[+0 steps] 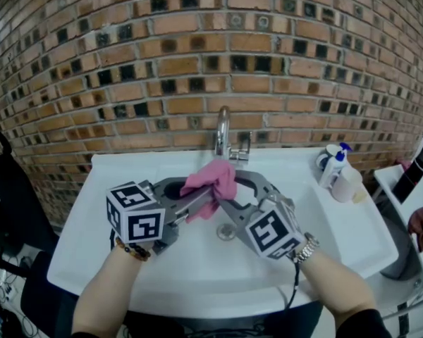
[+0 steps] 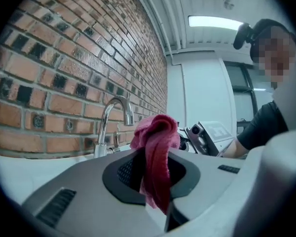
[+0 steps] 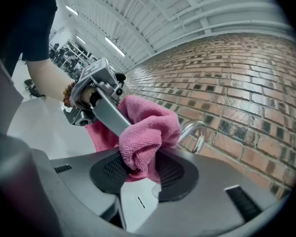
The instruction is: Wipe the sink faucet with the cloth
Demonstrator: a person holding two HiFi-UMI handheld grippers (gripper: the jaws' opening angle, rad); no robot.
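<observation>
Head view: white sink (image 1: 127, 167) under a brick wall (image 1: 197, 48), with the chrome faucet (image 1: 223, 129) upright at the back rim, centre of frame. The pink cloth (image 1: 211, 182) is held above the basin just below and in front of the faucet base, not touching the spout. Both grippers meet on it. The left gripper (image 1: 197, 194) comes in from lower left and the right gripper (image 1: 229, 194) from lower right, marker cubes toward the camera. Left gripper view: jaws drawn narrow and pinching a hanging fold of cloth, which drapes up over the pads and down below them; the faucet stands behind at left centre. Right gripper view: jaws closed on a bunched wad of the same cloth, which touches both pads and bulges over them; the left gripper's arm crosses at upper left, against the cloth. Drain (image 1: 226, 232) shows below the tools. Bottles (image 1: 333, 166) stand on the sink's right rim. Bead bracelet (image 1: 132, 251) is on the left wrist, watch (image 1: 307, 247) on the right.
</observation>
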